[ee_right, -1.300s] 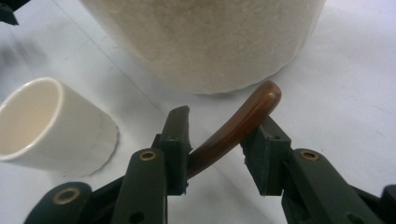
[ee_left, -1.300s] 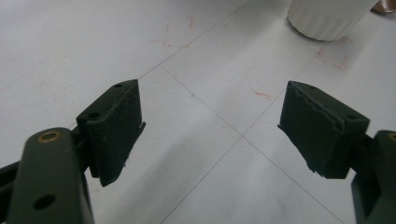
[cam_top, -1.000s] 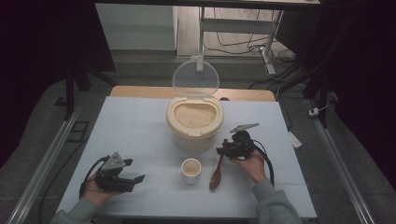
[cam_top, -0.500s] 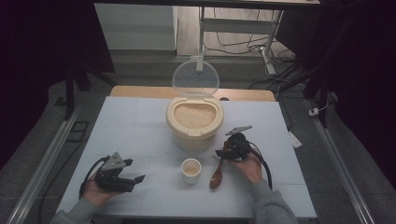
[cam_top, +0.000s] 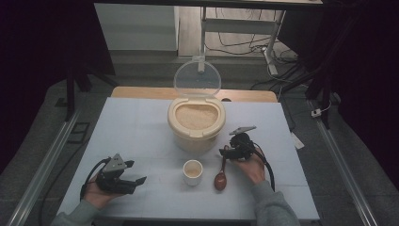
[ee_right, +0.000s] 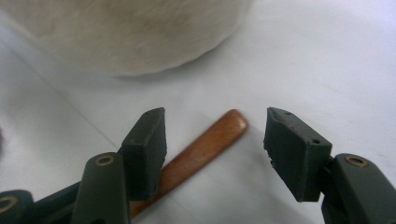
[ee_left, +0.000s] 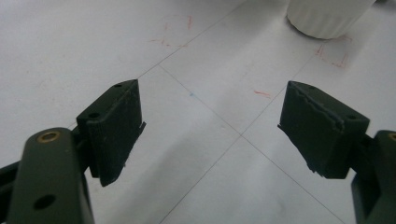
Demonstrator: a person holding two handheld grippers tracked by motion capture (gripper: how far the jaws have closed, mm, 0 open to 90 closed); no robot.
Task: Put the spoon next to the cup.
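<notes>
The right tool stands with its jaws wide apart, and they have just been opening. In the right gripper view the handle end of the wooden spoon lies on the table between them: it runs close along the inner face of the left jaw and stays apart from the right one, so neither pad presses on it (whether the left pad brushes the wood I cannot tell). The right tool grips nothing.

From above, the spoon lies on the pale table with its bowl toward the near edge and its handle pointing away, up into the tool's jaws. The right hand rests on the table just behind the tool.

Just left of the spoon's bowl stands a small white cup, upright. Beyond both, toward the far side, sits a cream-coloured rice container, its clear lid swung up and standing open; its side shows as the blurred pale wall at the top of the right gripper view.

Well apart, at the near left, the left tool lies low by the table in the left hand. Its jaws also stand wide, with bare table between them and nothing held.
</notes>
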